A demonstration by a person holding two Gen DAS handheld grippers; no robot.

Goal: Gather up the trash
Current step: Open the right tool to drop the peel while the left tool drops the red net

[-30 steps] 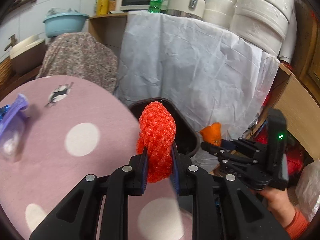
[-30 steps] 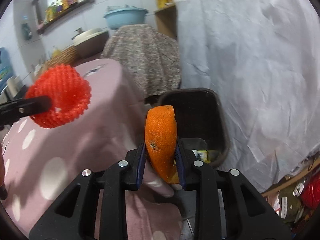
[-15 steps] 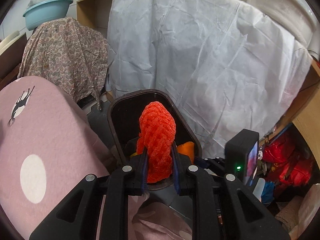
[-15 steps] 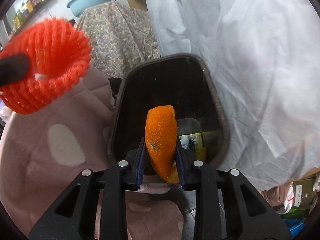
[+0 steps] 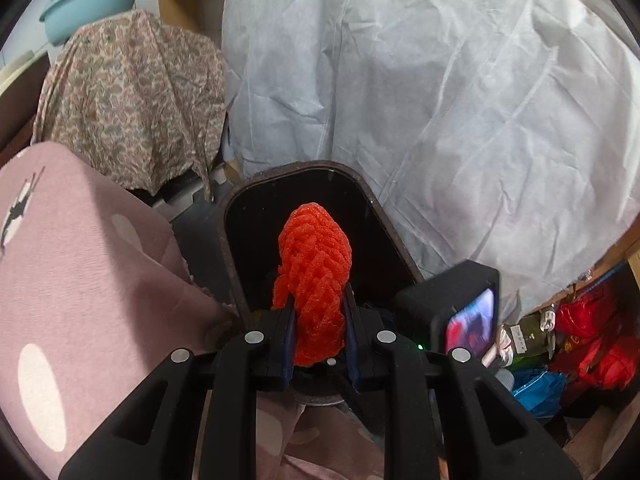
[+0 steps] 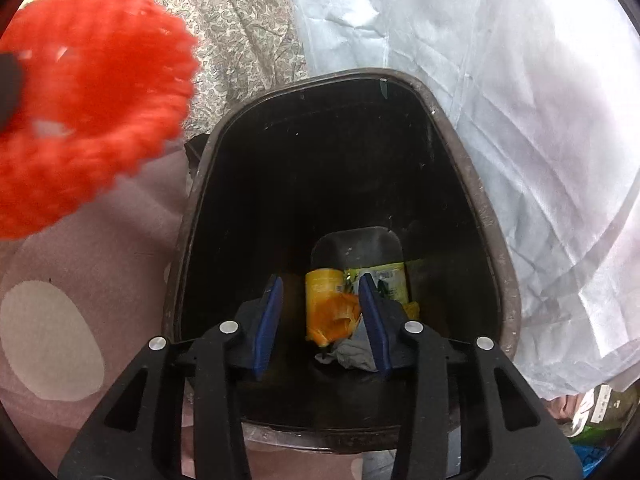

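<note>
Soft daylight, fisheye-warped edges (foreground blurred)

The left gripper (image 5: 318, 336) points steeply down, its blue pads pressed on both sides of a red foam net (image 5: 314, 280) standing up between them; the right gripper (image 6: 320, 316) also tilts steeply down. Its jaws have just been opening, and nothing is between its pads (image 6: 268, 320) now.

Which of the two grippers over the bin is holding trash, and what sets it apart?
The left gripper: its pads clamp the red foam net above the bin. The right gripper has just been opening, with nothing gripped.
</note>
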